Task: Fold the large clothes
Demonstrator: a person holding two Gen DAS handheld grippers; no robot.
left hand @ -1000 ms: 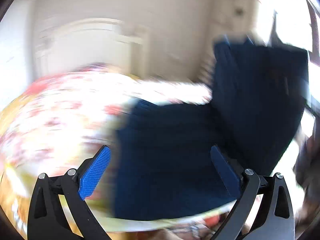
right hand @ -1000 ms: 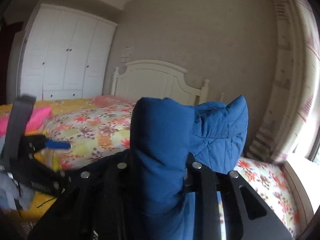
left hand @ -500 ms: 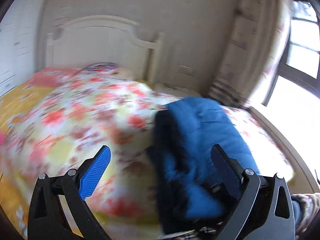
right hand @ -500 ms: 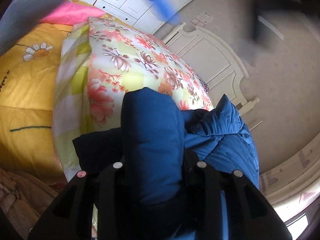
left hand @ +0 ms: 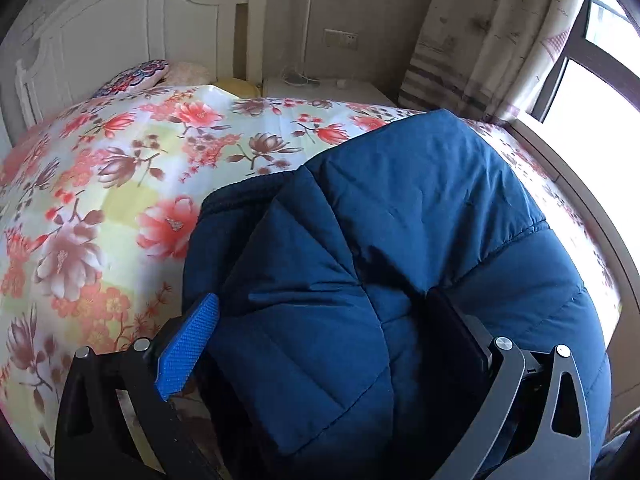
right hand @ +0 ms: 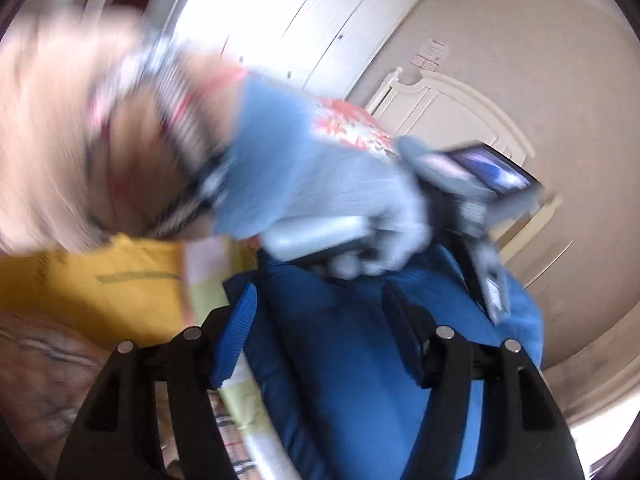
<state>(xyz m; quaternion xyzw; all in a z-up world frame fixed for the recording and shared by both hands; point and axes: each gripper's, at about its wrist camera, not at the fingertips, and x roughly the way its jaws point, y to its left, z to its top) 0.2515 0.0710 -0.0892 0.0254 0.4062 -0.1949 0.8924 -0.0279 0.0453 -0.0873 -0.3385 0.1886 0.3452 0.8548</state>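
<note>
Left wrist view, left to right. White headboard (left hand: 120, 32) top left, its left end bent by the lens. A patterned cushion (left hand: 134, 79) lies under it, half sunk behind the floral quilt (left hand: 100, 200), which covers the bed. Left gripper (left hand: 324, 344): jaws spread wide, released. The blue pad of one finger shows plainly; the other finger is dark and partly buried against the fabric. The blue padded jacket (left hand: 400, 240) lies bunched on the quilt, filling the lower centre and right. A fold of it sits between the fingers, but the pads do not press on it. Its near edge is cut off by the frame. Curtain (left hand: 492, 36) and window (left hand: 592, 92) far right, the glass blown out white.

Right wrist view. Heavy motion blur across the upper left. A sleeve (right hand: 60, 120) and a gloved hand (right hand: 320, 196) smear across, holding the other tool; details are unreadable. Yellow bedding (right hand: 100, 288) below. Right gripper (right hand: 320, 308): jaws opening, with the jacket (right hand: 348, 380) lying between them, pads off the cloth. White wardrobe (right hand: 300, 12) behind, overexposed.
</note>
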